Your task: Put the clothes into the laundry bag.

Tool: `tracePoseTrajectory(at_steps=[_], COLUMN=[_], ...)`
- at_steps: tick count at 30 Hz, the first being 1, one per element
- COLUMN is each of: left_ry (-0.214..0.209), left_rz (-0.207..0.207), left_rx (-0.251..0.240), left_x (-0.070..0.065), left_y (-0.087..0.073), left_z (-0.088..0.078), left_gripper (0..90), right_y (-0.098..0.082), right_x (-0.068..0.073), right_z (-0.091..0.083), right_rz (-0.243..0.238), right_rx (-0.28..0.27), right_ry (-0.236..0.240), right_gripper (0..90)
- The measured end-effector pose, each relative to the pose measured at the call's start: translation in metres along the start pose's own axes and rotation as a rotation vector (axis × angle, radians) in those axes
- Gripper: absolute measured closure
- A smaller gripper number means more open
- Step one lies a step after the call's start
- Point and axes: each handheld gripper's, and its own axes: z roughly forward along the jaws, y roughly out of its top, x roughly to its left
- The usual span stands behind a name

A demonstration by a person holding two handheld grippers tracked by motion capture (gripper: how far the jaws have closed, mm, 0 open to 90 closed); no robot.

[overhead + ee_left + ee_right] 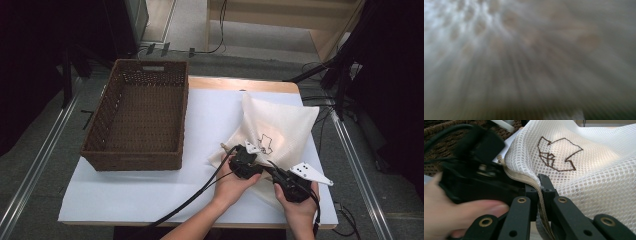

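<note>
Basket (136, 117) of brown wicker at the table's left, white mesh bag (280, 131) on the white table (130, 192) to its right, with both tongs at the bag's near edge. Left gripper (248, 159) sits against the mesh beside the zipper (524, 178), its camera blurred by cloth, so whether it grips cannot be told; right gripper (540, 187) is pressed together on the zipper seam. Step in hand, by judgement: working the zipper; next, the left tongs must catch the slider while the right holds the seam.
</note>
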Motion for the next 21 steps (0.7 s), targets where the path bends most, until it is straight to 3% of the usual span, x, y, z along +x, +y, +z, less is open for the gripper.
tracePoseTrajectory(at_steps=[2, 4, 6, 8, 9, 11, 13, 15, 16, 19, 21], left_ry=[0.008, 0.001, -0.013, 0.013, 0.024, 0.054, 0.098, 0.097, 0.097, 0.077, 0.056], left_rz=[0.071, 0.089, 0.096, 0.123, 0.115, 0.134, 0.131, 0.133, 0.13, 0.101, 0.077], left_rx=[-0.042, -0.044, -0.005, 0.057, 0.086, 0.084, 0.084, 0.09, 0.096, 0.098, 0.024], left_x=[-0.004, -0.003, -0.002, -0.002, -0.003, -0.008, -0.012, -0.013, -0.013, -0.01, -0.005], left_y=[-0.007, -0.014, -0.02, -0.022, -0.023, -0.02, -0.014, -0.007, -0.003, 0.008, 0.013], left_z=[-0.016, -0.03, -0.033, -0.027, -0.022, -0.014, -0.007, 0.001, 0.005, 0.013, 0.012], left_gripper=[43.8, 37.0, 36.9, 37.7, 40.4, 43.1, 54.6, 72.8, 76.0, 78.3, 78.7], right_y=[0.0, 0.001, 0.001, 0.002, 0.002, 0.003, 0.003, 0.003, 0.002, 0.0, -0.001], right_x=[-0.004, -0.009, -0.012, -0.014, -0.013, -0.011, -0.008, -0.006, -0.005, -0.003, -0.004], right_z=[-0.002, -0.002, -0.002, -0.001, 0.0, 0.002, 0.004, 0.004, 0.004, 0.004, 0.004], right_rz=[0.011, 0.02, 0.029, 0.033, 0.036, 0.035, 0.024, 0.022, 0.023, 0.027, 0.032], right_rx=[-0.004, -0.008, -0.01, -0.01, -0.008, -0.008, -0.005, -0.003, -0.001, 0.002, 0.0], right_ry=[-0.01, -0.019, -0.024, -0.025, -0.025, -0.021, -0.019, -0.015, -0.013, -0.01, -0.008], right_gripper=[88.5, 88.4, 88.5, 88.5, 88.4, 88.4, 88.4, 88.4, 88.5, 88.4, 88.5])
